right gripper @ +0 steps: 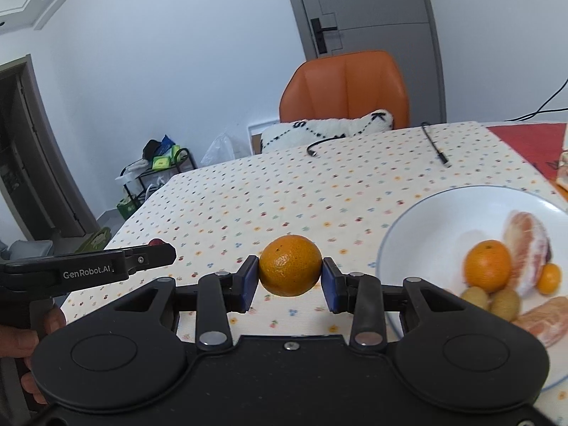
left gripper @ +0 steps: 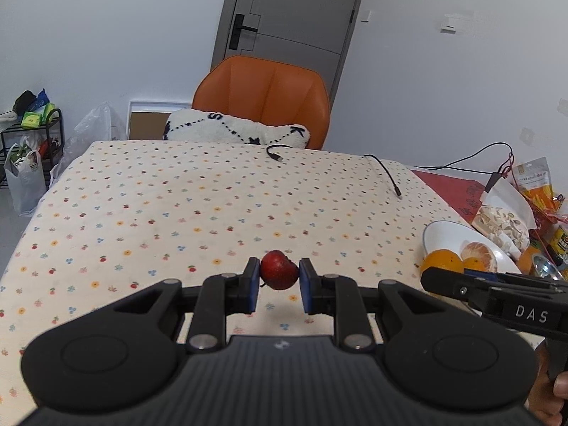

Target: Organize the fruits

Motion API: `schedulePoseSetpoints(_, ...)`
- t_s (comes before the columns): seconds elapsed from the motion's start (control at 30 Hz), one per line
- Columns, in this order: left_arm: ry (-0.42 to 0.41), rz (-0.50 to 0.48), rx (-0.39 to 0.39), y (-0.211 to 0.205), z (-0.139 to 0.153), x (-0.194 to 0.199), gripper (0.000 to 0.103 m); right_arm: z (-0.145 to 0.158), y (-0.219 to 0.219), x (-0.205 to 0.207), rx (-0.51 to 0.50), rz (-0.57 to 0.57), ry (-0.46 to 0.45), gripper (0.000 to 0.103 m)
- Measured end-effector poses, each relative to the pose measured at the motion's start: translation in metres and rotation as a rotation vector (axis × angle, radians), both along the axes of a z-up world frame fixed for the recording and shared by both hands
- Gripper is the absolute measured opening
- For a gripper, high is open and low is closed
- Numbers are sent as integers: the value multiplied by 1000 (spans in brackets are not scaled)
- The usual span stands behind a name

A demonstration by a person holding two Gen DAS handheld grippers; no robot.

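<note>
My left gripper (left gripper: pixel 278 285) is shut on a small dark red fruit (left gripper: pixel 279 270) and holds it above the dotted tablecloth (left gripper: pixel 213 206). My right gripper (right gripper: pixel 289 282) is shut on an orange (right gripper: pixel 290 264), held above the cloth just left of the white plate (right gripper: pixel 426 220). The plate holds a smaller orange (right gripper: pixel 488 265), a tiny orange fruit (right gripper: pixel 549 278), two kiwis (right gripper: pixel 491 301) and peeled pomelo pieces (right gripper: pixel 525 245). In the left wrist view the plate (left gripper: pixel 443 234) and the held orange (left gripper: pixel 442 262) show at the right, beside the right gripper's side (left gripper: pixel 497 298).
An orange chair (left gripper: pixel 262 96) with a white cushion (left gripper: pixel 234 127) stands at the table's far side. Two black cables (left gripper: pixel 385 174) lie on the far cloth. Snack bags (left gripper: pixel 514 213) and a spoon (left gripper: pixel 545 266) crowd the right edge, on a red mat (left gripper: pixel 451 188).
</note>
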State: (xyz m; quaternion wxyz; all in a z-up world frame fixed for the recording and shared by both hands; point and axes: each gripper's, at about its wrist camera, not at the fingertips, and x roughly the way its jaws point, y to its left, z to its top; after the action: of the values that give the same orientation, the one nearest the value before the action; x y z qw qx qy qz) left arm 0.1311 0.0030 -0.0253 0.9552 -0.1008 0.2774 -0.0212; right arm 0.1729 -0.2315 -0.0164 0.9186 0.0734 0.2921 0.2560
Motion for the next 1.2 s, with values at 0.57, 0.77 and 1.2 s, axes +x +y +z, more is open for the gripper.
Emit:
schedulePoseSetpoints(0.57,-30,-68,6,-36,12,3,22,11,-38,-12,9,-67,-33,36)
schedulePoseSetpoints(0.77,-36,-91,6,-48,14,3,22,14,-52,-18,16,-91,-45,36)
schedulePoseSetpoints(1.2,-47,-141,-2,-79,19,9,22,14,-89,-25,23,-161,-54,36)
